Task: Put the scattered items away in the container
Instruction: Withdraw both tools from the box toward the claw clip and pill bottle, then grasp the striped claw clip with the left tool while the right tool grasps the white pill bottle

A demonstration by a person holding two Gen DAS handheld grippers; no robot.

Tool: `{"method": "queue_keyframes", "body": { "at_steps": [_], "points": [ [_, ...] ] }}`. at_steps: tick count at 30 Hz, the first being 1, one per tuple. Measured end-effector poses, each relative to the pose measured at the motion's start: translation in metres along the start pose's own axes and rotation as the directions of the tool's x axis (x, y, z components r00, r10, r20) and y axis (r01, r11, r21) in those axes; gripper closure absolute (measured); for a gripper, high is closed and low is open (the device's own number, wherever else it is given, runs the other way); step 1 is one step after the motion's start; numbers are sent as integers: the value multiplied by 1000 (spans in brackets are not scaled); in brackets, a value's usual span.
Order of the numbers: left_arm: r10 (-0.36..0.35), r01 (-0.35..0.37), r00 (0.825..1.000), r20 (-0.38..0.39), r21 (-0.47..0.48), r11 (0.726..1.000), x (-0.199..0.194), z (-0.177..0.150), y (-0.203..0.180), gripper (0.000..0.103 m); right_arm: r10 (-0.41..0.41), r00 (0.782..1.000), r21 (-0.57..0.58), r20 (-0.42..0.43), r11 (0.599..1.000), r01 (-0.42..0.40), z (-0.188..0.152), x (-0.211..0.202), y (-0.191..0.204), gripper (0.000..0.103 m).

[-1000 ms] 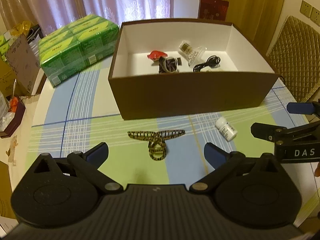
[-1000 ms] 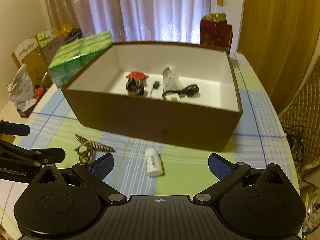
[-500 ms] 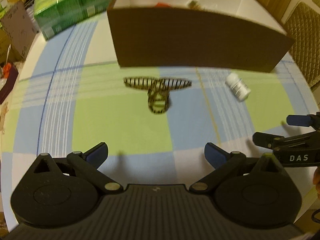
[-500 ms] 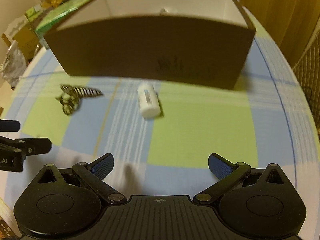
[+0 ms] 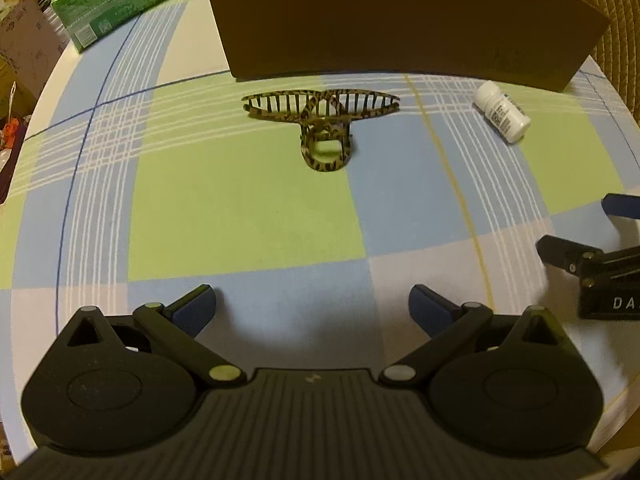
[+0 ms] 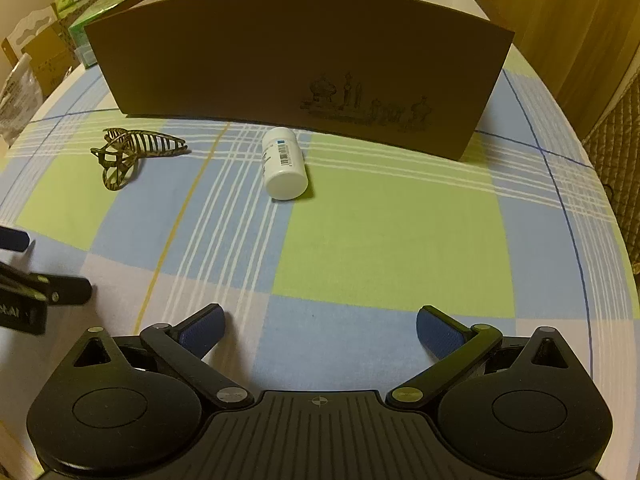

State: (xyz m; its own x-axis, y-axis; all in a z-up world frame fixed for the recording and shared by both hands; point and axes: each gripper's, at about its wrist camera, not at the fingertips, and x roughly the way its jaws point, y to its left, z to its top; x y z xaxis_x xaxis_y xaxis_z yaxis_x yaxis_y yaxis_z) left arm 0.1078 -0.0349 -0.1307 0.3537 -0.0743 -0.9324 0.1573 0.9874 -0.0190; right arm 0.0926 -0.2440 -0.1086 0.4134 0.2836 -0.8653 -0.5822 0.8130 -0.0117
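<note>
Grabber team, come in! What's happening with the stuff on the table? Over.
Left gripper open, empty. Right gripper open, empty. Striped brown hair claw and white plastic pill bottle lying on checked tablecloth, outside brown cardboard box. Nothing blocking.

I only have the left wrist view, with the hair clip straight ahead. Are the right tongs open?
Observer: Yes, the right tongs are spread wide, with nothing between them.
Operator: Is the white bottle lined up with them?
Observer: Not quite. The white bottle lies ahead, left of their centre line, a flat end facing them.
Operator: Anything printed on the box?
Observer: The brown box bears a dark line drawing low on its front, right of the bottle.
</note>
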Motion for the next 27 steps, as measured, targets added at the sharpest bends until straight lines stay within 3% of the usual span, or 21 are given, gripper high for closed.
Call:
{"method": "queue_keyframes", "body": {
  "at_steps": [13,20,24,27],
  "points": [
    [1,0,1000,18,-18,1000,-2,0,2,1,-6,999,-1,44,1000,6,-5,0,5,0],
    [-7,9,988,153,-14,1000,-19,30,5,3,12,996,38,86,999,-15,6,-1,-5,0],
    [-17,18,986,165,-1,1000,-12,47,3,13,30,993,52,118,998,-36,21,2,-12,0],
    [-27,23,985,171,25,999,-7,53,1,29,41,988,51,146,998,-49,32,3,-12,0]
  ]
}}
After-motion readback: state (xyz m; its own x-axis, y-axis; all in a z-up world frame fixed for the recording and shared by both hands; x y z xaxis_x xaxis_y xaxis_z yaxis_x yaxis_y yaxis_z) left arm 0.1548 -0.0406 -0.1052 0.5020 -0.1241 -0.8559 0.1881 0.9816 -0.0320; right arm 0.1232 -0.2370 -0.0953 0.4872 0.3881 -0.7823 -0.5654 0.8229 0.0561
